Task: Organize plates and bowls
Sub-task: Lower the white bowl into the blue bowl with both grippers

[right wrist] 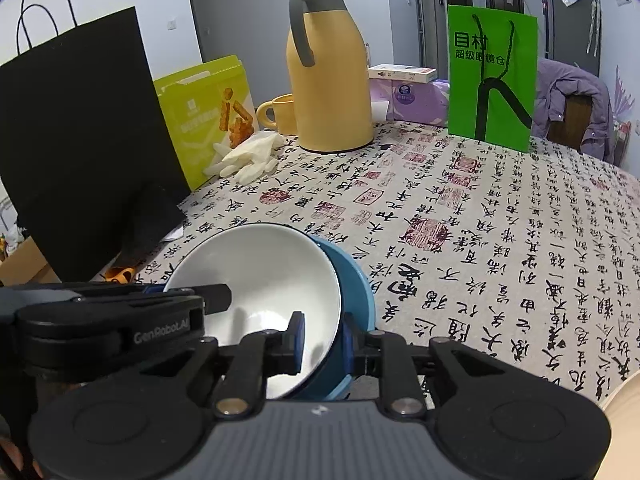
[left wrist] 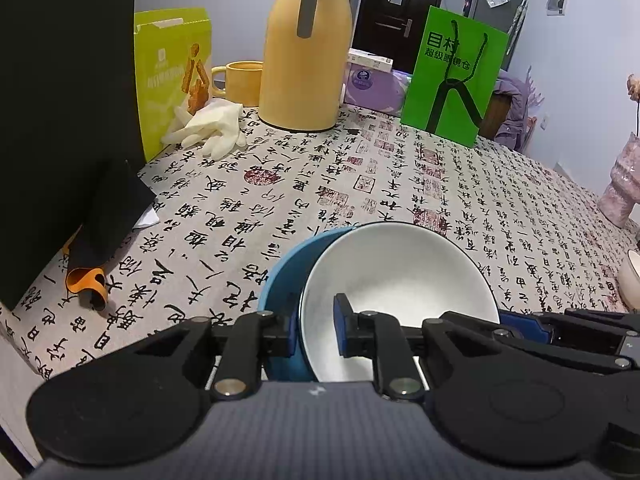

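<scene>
A bowl (left wrist: 400,276) (right wrist: 260,276), white inside with a dark rim, shows a blue outer wall (left wrist: 280,280) (right wrist: 356,300); I cannot tell whether that blue is a second bowl under it. It hangs low over the patterned tablecloth (left wrist: 360,184). My left gripper (left wrist: 312,334) is shut on its left rim, one pad inside and one outside. On the opposite rim my right gripper (right wrist: 324,340) is shut the same way. Each view shows the other gripper's fingers (left wrist: 520,326) (right wrist: 216,298) on the far rim.
Along the back stand a yellow thermos (right wrist: 328,80), a yellow mug (right wrist: 280,114), a green paper bag (right wrist: 492,80), a green box (right wrist: 204,112) and rubber gloves (right wrist: 248,158). A black bag (left wrist: 68,100) stands left. A pink vase (left wrist: 620,188) and pale dishes (left wrist: 632,280) (right wrist: 624,420) are at the right.
</scene>
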